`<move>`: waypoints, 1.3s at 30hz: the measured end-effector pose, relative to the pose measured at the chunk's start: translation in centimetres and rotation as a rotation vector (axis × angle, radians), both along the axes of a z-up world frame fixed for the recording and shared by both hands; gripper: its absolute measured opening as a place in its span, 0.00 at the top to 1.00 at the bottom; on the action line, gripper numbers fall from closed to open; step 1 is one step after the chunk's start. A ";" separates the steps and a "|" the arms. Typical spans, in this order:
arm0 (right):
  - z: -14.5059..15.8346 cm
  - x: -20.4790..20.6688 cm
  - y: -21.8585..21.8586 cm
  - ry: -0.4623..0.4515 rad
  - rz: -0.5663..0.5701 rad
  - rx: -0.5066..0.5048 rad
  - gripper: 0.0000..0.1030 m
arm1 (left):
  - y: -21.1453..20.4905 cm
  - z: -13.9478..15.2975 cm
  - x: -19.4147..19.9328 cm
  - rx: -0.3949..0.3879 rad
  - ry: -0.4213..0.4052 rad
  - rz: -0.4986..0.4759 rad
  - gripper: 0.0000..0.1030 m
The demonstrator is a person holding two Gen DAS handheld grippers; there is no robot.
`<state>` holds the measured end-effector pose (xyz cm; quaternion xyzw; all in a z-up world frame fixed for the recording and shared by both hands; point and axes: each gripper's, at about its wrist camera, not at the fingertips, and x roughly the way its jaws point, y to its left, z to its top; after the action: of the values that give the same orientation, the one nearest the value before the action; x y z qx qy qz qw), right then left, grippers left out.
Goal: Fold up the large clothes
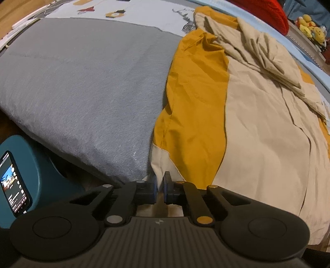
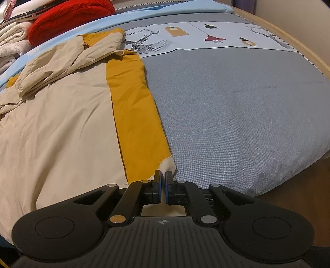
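Note:
A large beige and mustard-yellow jacket (image 1: 257,123) lies spread on a grey bed cover (image 1: 82,82), hood bunched at the far end. My left gripper (image 1: 160,185) is shut on the jacket's near left bottom corner, where a beige patch meets the yellow side panel (image 1: 196,113). In the right wrist view the jacket (image 2: 61,123) lies left of centre. My right gripper (image 2: 163,188) is shut on the jacket's near right bottom corner, below its yellow panel (image 2: 136,115). Both corners sit at the bed's near edge.
A phone (image 1: 14,185) leans on a teal object (image 1: 41,175) at the near left, below the bed edge. A red blanket (image 2: 68,18) and pale towels (image 2: 10,41) lie beyond the jacket. A printed sheet (image 2: 206,37) covers the far end. Yellow plush toys (image 1: 311,28) sit far right.

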<state>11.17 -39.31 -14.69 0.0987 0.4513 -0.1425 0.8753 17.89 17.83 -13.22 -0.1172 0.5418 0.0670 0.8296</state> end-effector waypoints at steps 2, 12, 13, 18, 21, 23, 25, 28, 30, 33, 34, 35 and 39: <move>0.3 -0.2 0.1 -0.019 -0.001 0.003 1.00 | -0.3 0.6 -0.2 0.005 -0.026 -0.012 0.97; 10.7 -2.8 -3.4 -0.326 -0.043 0.316 1.00 | -1.8 9.8 -2.6 -0.079 -0.245 -0.162 0.99; 11.9 -3.3 -3.6 -0.360 -0.025 0.315 1.00 | -1.8 10.8 -3.0 -0.098 -0.272 -0.177 0.99; 16.5 -7.4 -5.1 -0.508 0.022 0.304 1.00 | -0.8 15.4 -5.4 -0.199 -0.364 -0.228 1.00; 18.1 -10.0 -6.6 -0.554 0.027 0.304 1.00 | -0.5 16.0 -6.0 -0.205 -0.370 -0.239 1.00; 17.8 -10.2 -6.8 -0.512 0.070 0.233 1.00 | -0.7 14.8 -5.6 -0.179 -0.343 -0.236 0.99; 16.7 -9.7 -7.3 -0.479 0.062 0.220 1.00 | -0.9 13.0 -4.9 -0.169 -0.292 -0.215 0.99; 14.6 -7.5 -6.7 -0.445 0.080 0.184 0.97 | -0.9 11.3 -4.2 -0.176 -0.260 -0.192 0.99; 11.9 -5.4 -5.9 -0.366 0.109 0.167 0.70 | -0.8 10.7 -4.0 -0.194 -0.261 -0.181 0.99; 7.2 -2.6 -4.8 -0.234 0.127 0.151 0.57 | -0.6 9.8 -3.7 -0.195 -0.251 -0.161 0.99; 5.7 -1.7 -4.7 -0.178 0.127 0.151 0.57 | -0.5 9.6 -3.7 -0.198 -0.248 -0.154 0.99; 4.6 -0.8 -4.4 -0.131 0.125 0.144 0.57 | -0.4 9.4 -3.7 -0.200 -0.244 -0.147 0.99; 0.6 1.4 -3.9 0.014 0.135 0.141 0.57 | -0.1 9.1 -3.7 -0.205 -0.234 -0.124 0.99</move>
<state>12.56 -43.25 -14.08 0.1285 0.4719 -0.0516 0.8707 14.20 17.70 -4.14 -0.1747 0.4519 -0.0543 0.8731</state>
